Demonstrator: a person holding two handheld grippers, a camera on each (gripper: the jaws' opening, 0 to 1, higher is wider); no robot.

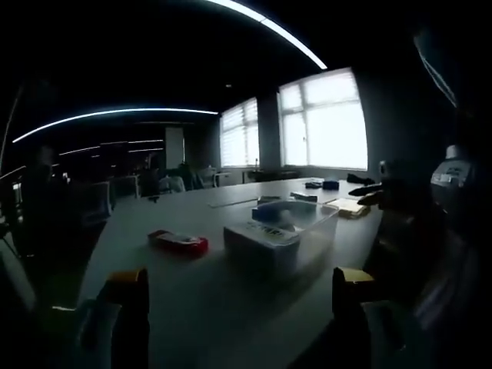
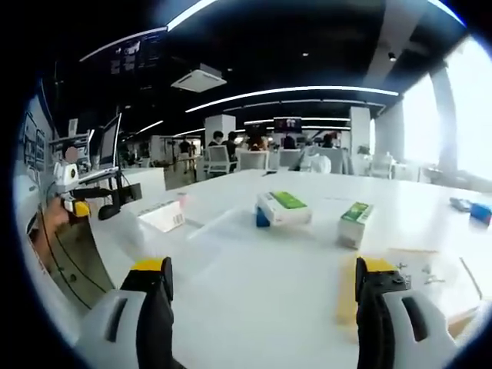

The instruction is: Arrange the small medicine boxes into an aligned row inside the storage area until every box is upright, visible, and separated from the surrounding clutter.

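Observation:
In the dim left gripper view a red flat box [image 1: 178, 242] lies on the long table [image 1: 192, 307]. To its right stands a clear plastic container [image 1: 280, 231] with pale boxes inside. My left gripper [image 1: 240, 292] is open and empty, well short of both. In the bright right gripper view a white box with a green top [image 2: 284, 207] lies flat at mid-table. A second green-and-white box [image 2: 354, 223] stands to its right, and a white box [image 2: 164, 215] lies at the left by a faint clear container [image 2: 211, 234]. My right gripper [image 2: 265, 280] is open and empty.
Papers [image 2: 430, 277] and a flat yellow piece [image 2: 346, 300] lie near my right jaw. Small blue items [image 2: 477, 209] sit at the far right. A hand [image 2: 54, 223] holds dark gear at the left edge. Chairs and people are beyond the table. Bright windows [image 1: 323, 119] stand behind.

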